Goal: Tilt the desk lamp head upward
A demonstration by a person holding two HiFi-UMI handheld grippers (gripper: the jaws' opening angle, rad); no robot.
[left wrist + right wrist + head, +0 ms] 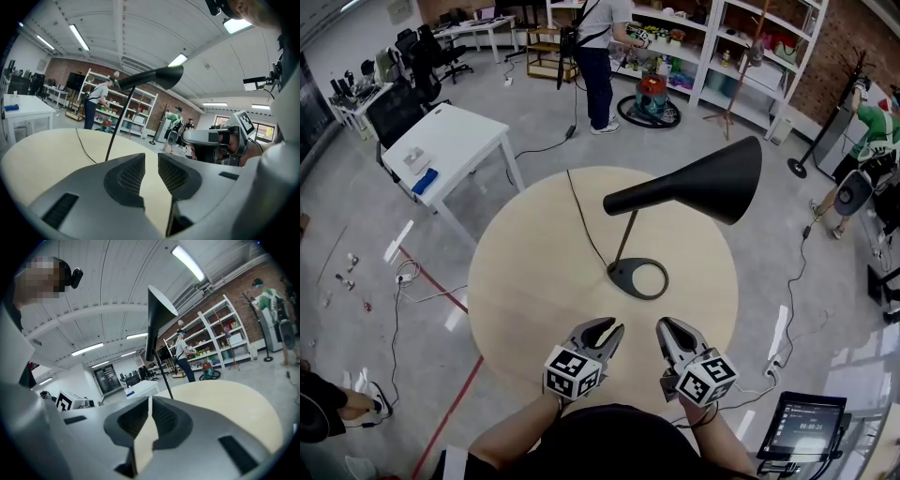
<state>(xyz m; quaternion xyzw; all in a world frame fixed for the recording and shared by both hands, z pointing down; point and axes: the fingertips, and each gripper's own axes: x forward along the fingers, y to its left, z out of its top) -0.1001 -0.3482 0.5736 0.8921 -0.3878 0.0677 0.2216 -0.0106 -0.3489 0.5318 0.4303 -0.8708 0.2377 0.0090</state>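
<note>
Two pairs of empty jaws: my left gripper's stand slightly apart and my right gripper's are closed together at the near edge of the round table, and just beyond them stands the black desk lamp, its cone head seemingly about level, mouth facing right.

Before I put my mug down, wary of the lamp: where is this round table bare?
Bare: the left side of the table, from the cord to the rim, and its right edge beyond the lamp base. Crowded: the near edge, where the left gripper and right gripper are.
</note>
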